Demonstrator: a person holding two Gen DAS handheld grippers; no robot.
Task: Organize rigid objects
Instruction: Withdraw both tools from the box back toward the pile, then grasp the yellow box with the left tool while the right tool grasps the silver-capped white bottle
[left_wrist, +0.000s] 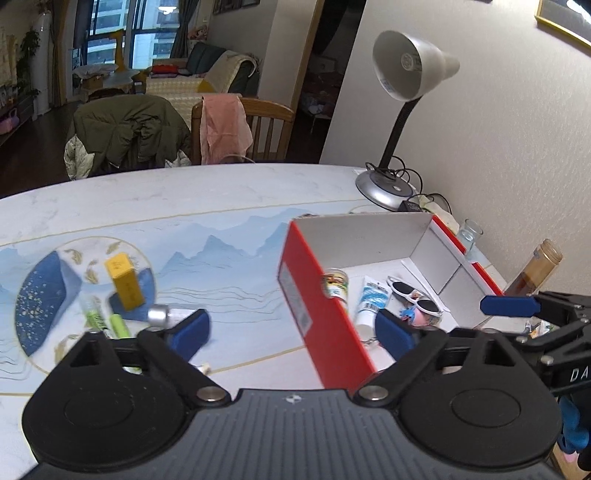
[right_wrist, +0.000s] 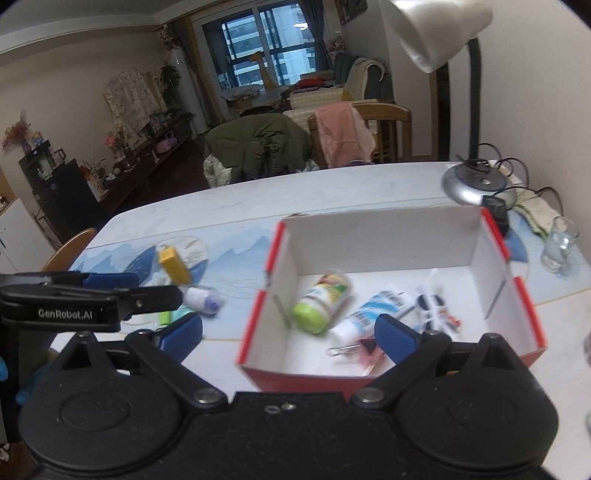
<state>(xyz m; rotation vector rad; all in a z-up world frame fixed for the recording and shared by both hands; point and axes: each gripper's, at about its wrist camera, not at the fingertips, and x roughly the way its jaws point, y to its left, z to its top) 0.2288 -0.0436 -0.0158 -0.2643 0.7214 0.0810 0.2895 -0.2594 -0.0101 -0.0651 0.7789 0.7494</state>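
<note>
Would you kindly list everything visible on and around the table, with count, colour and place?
box: one, red outside, white inside, on table
bottle: one, green cap, lying in box
tube: one, white and blue, in box beside bottle
sunglasses: one pair, white frame, in box
yellow carton: one, on table left of box
green tubes: two, near yellow carton
lamp: one, white shade, silver base, far table corner
glass: one, clear, right of box
table: one, pale marble with blue print
left gripper: open, empty
right gripper: open, empty
</note>
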